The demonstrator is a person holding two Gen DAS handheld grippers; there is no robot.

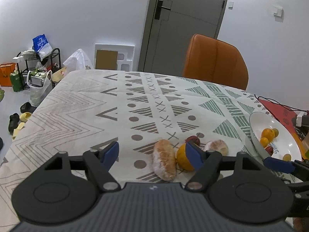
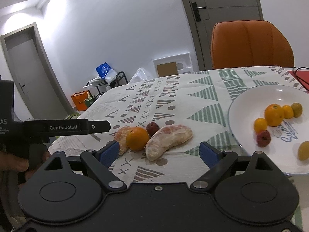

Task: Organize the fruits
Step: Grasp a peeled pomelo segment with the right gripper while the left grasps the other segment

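On the patterned tablecloth lies a small heap of fruit: a long peeled citrus segment (image 1: 165, 159) (image 2: 168, 141), an orange (image 1: 182, 159) (image 2: 137, 138), a small dark red fruit (image 1: 193, 139) (image 2: 152, 128) and a second peeled segment (image 1: 216, 146) (image 2: 121, 137). My left gripper (image 1: 153, 153) is open just short of the heap, the long segment showing between its blue pads. My right gripper (image 2: 159, 153) is open and empty, in front of the same heap. To the right, a white plate (image 1: 274, 123) (image 2: 251, 100) holds several small orange, red and yellow-green fruits.
An orange chair (image 1: 215, 61) (image 2: 251, 44) stands at the table's far side before a grey door (image 1: 185, 23). A red mat with black cables (image 1: 278, 108) lies beyond the plate. A hand (image 2: 17, 164) holds the left tool's black body (image 2: 67, 127). Bags and shoes clutter the floor on the left (image 1: 29, 89).
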